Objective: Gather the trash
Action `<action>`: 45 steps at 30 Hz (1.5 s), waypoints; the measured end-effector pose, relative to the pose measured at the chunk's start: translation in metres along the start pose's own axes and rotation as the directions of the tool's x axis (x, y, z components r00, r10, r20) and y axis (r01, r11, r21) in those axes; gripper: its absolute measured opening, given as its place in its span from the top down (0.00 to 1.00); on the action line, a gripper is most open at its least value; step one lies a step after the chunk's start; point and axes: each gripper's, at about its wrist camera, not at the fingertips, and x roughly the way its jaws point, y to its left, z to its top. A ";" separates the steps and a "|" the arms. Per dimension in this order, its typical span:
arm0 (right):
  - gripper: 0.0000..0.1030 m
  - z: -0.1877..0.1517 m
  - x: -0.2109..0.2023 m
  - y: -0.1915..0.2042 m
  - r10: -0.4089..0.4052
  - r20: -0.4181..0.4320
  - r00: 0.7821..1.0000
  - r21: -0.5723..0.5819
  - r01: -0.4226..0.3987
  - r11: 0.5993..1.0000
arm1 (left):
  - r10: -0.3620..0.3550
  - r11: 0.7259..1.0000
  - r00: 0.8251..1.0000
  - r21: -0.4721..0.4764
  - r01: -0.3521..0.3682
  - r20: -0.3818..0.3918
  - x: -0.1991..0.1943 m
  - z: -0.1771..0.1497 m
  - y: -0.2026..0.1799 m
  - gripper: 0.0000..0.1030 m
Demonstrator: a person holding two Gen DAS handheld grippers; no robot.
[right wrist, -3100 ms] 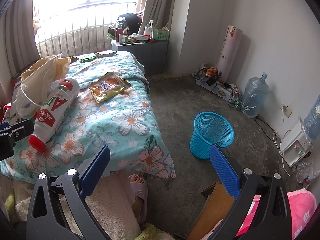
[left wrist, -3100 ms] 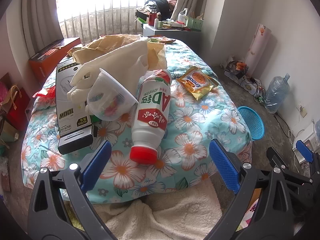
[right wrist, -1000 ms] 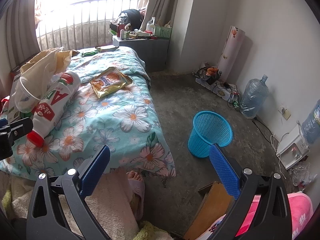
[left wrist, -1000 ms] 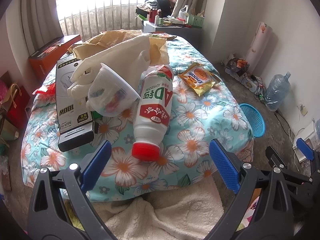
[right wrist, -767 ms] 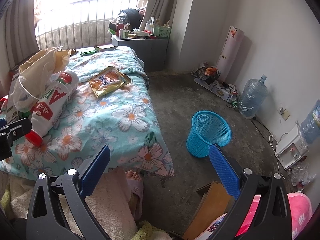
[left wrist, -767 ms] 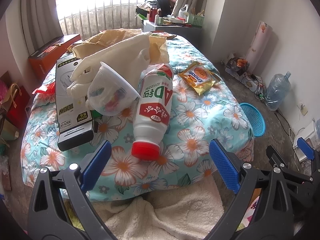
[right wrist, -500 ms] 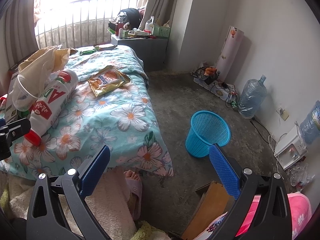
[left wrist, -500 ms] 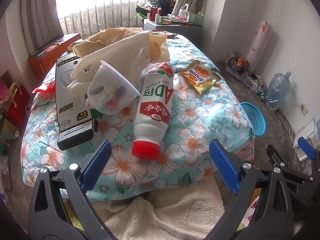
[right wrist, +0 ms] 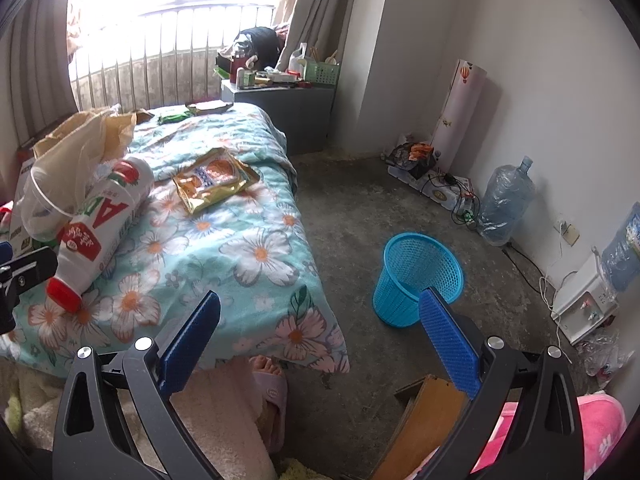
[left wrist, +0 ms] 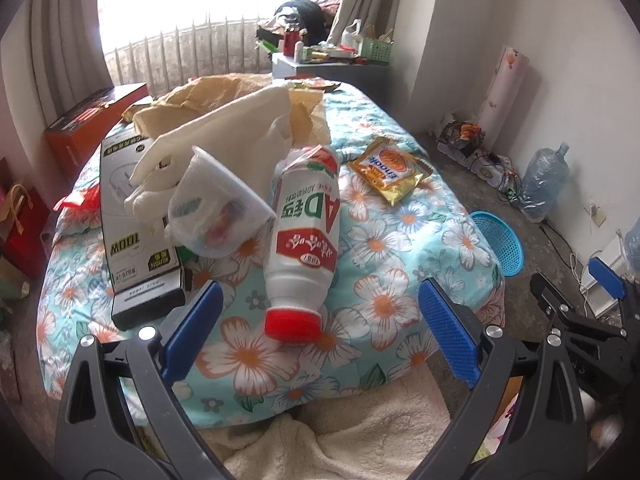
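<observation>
Left wrist: bottle (left wrist: 306, 236) dead ahead, cap toward left gripper (left wrist: 316, 334), axis along fingers; both grippers wide, empty.

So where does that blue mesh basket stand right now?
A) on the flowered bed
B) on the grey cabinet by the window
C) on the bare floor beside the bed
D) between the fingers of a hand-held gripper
C: the blue mesh basket stands upright on the concrete floor, apart from the bed.

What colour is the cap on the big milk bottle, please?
Red cap on a white bottle; clearest in the left wrist view.
</observation>
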 end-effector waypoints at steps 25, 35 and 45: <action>0.16 0.060 0.114 0.032 0.498 -0.074 0.864 0.294 -0.458 0.839 | -0.189 0.982 0.981 0.002 0.189 0.046 0.018 0.061 0.098 0.29; 0.29 0.080 0.171 0.025 0.545 -0.107 0.832 0.419 -0.460 0.783 | -0.067 0.998 0.991 -0.027 0.064 -0.113 0.054 0.068 0.098 0.59; 0.51 0.086 0.220 0.034 0.575 -0.127 0.808 0.515 -0.442 0.735 | -0.023 0.999 0.988 -0.049 0.015 -0.151 0.037 0.044 0.117 0.96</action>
